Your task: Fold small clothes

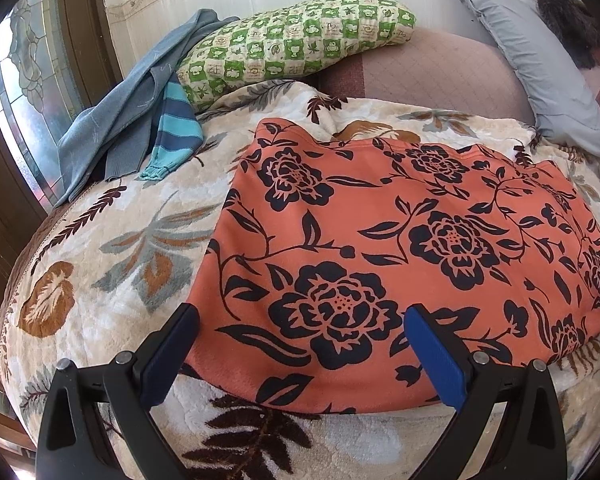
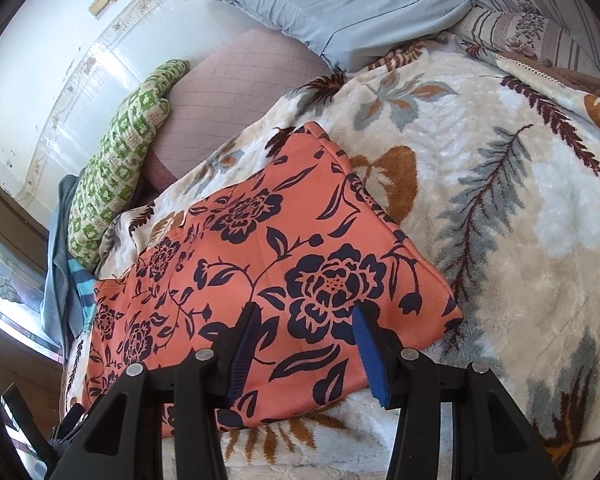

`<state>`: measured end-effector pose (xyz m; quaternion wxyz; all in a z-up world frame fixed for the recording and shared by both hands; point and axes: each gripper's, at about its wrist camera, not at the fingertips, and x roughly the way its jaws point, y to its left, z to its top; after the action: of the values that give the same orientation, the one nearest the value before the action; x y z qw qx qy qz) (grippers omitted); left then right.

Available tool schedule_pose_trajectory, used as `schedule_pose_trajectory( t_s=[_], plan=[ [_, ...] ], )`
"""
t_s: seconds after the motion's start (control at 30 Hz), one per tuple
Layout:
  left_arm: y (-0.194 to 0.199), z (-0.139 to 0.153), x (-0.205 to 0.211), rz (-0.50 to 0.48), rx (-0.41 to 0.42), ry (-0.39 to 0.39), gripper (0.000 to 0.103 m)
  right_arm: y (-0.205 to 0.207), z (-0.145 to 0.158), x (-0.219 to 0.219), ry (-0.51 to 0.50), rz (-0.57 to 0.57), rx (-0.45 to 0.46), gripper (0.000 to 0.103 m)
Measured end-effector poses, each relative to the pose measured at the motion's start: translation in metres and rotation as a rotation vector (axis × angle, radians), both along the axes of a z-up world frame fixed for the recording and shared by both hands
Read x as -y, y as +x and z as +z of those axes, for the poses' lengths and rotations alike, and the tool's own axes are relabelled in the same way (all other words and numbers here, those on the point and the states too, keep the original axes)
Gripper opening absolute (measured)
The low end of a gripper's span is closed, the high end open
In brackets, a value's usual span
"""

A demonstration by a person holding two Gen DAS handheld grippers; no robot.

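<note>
— What's on the bed?

— A cream fleece blanket with brown and grey leaves covers most of it. Toward the head end the pinkish quilted mattress cover shows bare.

— And on the blanket?

— An orange garment with black flowers, spread flat near the front edge. Toward the left edge, by the window, a heap of grey-blue clothes with a turquoise-striped sleeve sticking out.

— Pillows?

— A green-checked one along the wall edge, touching that heap. A pale blue one sits at the far corner.
</note>
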<state>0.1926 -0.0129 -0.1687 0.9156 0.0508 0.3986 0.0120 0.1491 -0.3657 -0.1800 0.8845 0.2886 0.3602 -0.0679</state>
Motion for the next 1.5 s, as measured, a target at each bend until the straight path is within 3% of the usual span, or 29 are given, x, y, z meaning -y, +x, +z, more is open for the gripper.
schedule_pose_trajectory(
  t_s=[0.3,0.7,1.5],
  plan=[
    [0.000,0.001,0.001,-0.002,0.002,0.000,0.102,0.000,0.009,-0.031,-0.096,0.095,0.038,0.051],
    [0.000,0.000,0.002,-0.004,0.000,0.000,0.102,0.005,-0.002,-0.063,-0.153,0.206,0.004,0.051],
    [0.002,0.000,0.003,-0.011,0.000,-0.004,0.102,0.007,-0.004,-0.065,-0.152,0.210,-0.005,0.051]
  ],
)
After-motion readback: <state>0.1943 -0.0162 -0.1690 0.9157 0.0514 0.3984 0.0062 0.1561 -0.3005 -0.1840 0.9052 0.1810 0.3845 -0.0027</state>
